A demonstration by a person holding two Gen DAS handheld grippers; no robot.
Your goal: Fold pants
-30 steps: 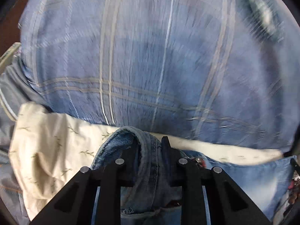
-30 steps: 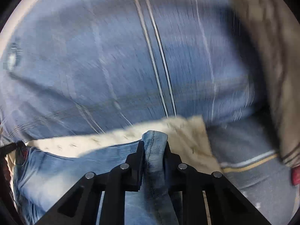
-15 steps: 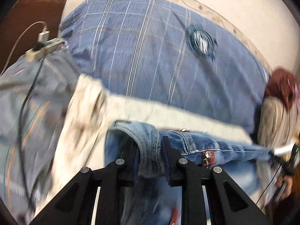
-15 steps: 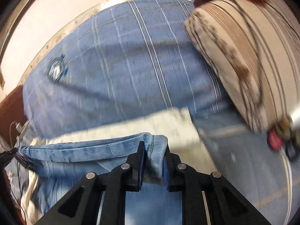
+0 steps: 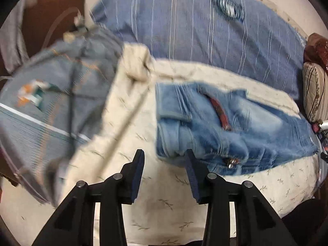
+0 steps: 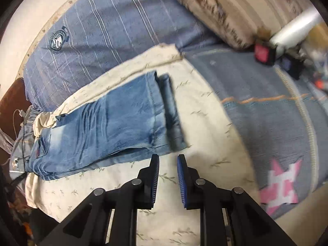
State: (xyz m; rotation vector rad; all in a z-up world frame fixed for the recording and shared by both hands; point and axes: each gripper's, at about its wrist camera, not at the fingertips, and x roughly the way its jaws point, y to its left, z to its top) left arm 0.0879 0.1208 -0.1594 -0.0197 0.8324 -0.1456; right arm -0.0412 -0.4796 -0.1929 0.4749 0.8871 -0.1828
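Left wrist: left gripper [image 5: 164, 160] now released, right gripper [image 6: 168, 164] too; jeans [image 6: 114, 119] dropped folded on cream sheet [image 6: 205, 127]. Fold likely done.

Left gripper [image 5: 164, 160] and right gripper [image 6: 168, 164], jaws apart.

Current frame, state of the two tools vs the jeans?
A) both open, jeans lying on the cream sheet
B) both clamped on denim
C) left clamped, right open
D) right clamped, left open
A: the left tool and the right tool both show a clear gap between their fingers with no cloth in it, and the jeans lie folded on the cream sheet.
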